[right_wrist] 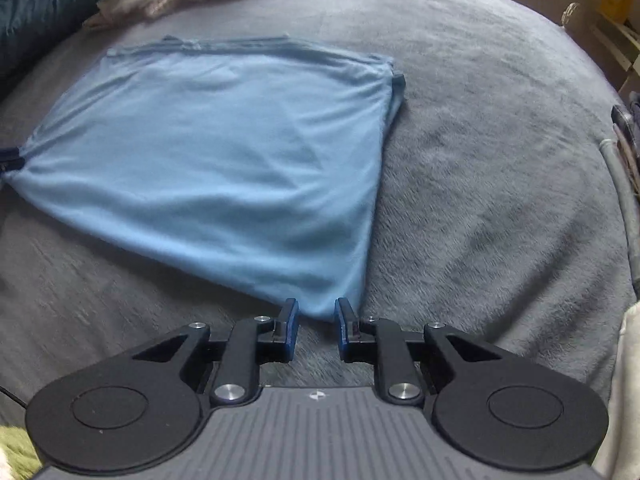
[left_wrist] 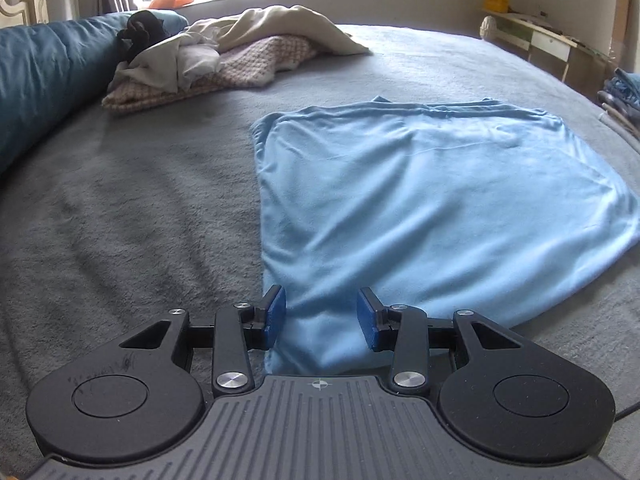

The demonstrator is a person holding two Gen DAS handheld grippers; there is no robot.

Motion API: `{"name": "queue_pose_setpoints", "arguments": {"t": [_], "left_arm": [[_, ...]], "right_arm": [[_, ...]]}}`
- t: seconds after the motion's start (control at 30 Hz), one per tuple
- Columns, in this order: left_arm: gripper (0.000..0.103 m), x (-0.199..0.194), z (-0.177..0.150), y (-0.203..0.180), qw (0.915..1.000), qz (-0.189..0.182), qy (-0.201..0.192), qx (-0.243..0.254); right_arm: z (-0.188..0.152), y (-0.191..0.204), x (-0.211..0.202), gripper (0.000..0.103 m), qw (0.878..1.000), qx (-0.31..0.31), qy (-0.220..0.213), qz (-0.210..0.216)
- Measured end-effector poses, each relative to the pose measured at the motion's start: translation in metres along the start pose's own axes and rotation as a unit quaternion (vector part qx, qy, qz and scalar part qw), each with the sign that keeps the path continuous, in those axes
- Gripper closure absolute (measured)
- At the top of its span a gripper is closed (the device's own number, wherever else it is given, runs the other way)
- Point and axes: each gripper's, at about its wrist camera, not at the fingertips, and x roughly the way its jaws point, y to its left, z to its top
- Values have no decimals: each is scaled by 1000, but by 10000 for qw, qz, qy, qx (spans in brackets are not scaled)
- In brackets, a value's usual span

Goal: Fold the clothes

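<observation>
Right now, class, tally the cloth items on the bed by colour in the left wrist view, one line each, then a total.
Light blue garment: 1
Teal pillow or bolster: 1
Cream sheet-like cloth: 1
Pink-and-white knitted piece: 1
Black item: 1
Total: 5. The heap may hide more.
</observation>
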Motion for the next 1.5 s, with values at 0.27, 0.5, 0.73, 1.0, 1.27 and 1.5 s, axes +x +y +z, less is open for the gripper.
{"name": "queue_pose_setpoints", "arguments": {"t": [0.27,0.5,0.73,1.0,1.27,1.5], "left_arm": [[62,1,-12,0,9997,31,202,140],[59,-28,-18,46,9963,363,120,-765],[59,-31,-12,61,9891,523,-43,-1374],[59,-41,-5,47,9948,364,-216,-922],[59,-11,17,2,9972,-551,-413,-286],[59,13,3,-20,9919,-1238,270,-128]], "right_arm": [[5,47,43,82,9974,-656,43,300],[-4,41,19,81,9957,-808,317,316],[38,58,17,81,9942,-477,-634,722],[3,116,38,81,9666,-2348,-187,1008],[38,92,34,81,9846,-1465,-798,528],[31,50,49,81,9965,-735,-346,188]]}}
